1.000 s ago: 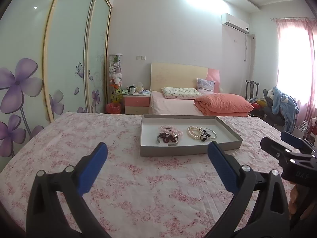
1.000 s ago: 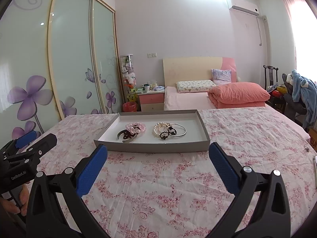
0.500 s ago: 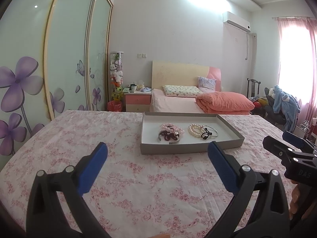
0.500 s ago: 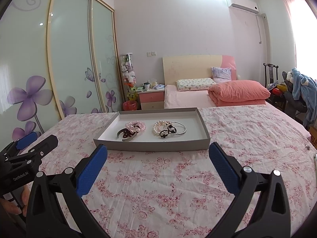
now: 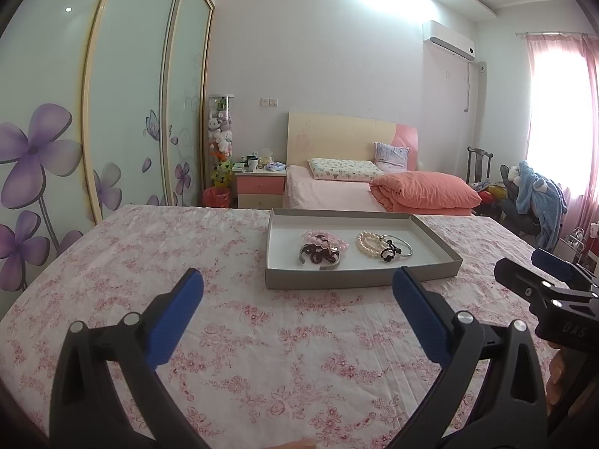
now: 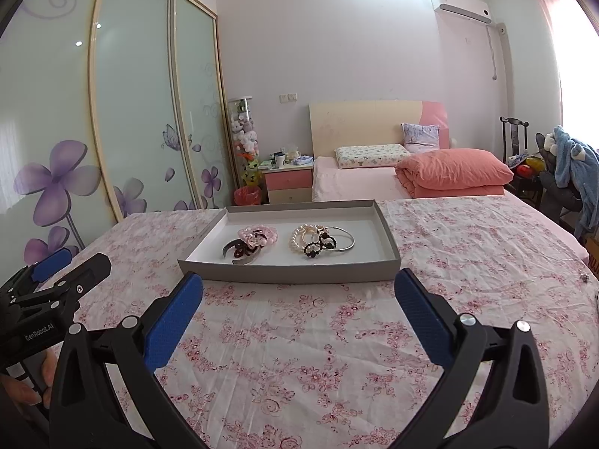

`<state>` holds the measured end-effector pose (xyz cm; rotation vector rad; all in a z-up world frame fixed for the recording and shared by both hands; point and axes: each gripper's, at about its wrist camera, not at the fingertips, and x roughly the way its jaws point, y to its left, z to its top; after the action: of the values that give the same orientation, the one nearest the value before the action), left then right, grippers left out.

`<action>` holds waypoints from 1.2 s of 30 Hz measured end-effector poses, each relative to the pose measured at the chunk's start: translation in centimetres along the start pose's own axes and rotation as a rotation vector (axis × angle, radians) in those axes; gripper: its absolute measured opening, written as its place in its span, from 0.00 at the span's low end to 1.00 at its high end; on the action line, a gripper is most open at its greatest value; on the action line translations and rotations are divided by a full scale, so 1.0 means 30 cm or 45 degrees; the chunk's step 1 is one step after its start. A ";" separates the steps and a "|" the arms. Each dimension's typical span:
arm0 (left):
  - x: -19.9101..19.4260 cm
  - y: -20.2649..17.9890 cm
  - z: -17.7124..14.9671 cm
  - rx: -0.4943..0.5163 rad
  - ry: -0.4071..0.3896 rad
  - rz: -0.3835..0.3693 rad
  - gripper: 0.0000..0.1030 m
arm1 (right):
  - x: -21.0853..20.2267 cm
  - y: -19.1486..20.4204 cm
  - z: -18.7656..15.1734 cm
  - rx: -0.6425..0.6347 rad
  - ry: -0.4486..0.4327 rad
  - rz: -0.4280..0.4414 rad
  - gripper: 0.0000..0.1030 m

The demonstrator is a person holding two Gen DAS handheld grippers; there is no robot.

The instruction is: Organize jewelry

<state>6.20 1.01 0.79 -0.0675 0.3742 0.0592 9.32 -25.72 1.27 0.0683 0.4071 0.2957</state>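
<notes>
Fingers (image 6: 176, 318) spread, empty; jewelry tray (image 6: 292, 273) just beyond.

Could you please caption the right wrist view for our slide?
Open right tool faces a grey tray of bracelets on a floral bedspread.

Jewelry (image 6: 295, 241) in tray (image 6: 288, 274) on bedspread (image 6: 337, 336)

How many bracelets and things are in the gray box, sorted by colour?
In the gray box:
Pink bead bracelet: 1
White pearl bracelet: 1
Black bead bracelet: 1
Plain silver bangle: 1
Silver cuff with dark red beads: 1
Total: 5, though the overlapping pieces are hard to separate.
</notes>
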 end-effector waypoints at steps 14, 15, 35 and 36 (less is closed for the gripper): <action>0.017 -0.001 -0.004 0.001 0.016 -0.001 0.96 | 0.005 0.002 -0.005 0.011 0.016 -0.002 0.98; 0.017 -0.001 -0.005 0.001 0.017 -0.001 0.96 | 0.005 0.003 -0.006 0.011 0.017 -0.001 0.98; 0.018 -0.002 -0.008 0.001 0.022 -0.004 0.96 | 0.008 0.004 -0.006 0.014 0.020 -0.002 0.98; 0.017 -0.002 -0.008 0.001 0.022 -0.003 0.96 | 0.008 0.005 -0.006 0.013 0.020 -0.002 0.98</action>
<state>6.60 0.96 0.37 -0.0679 0.3912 0.0561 9.41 -25.52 1.02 0.0759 0.4242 0.2924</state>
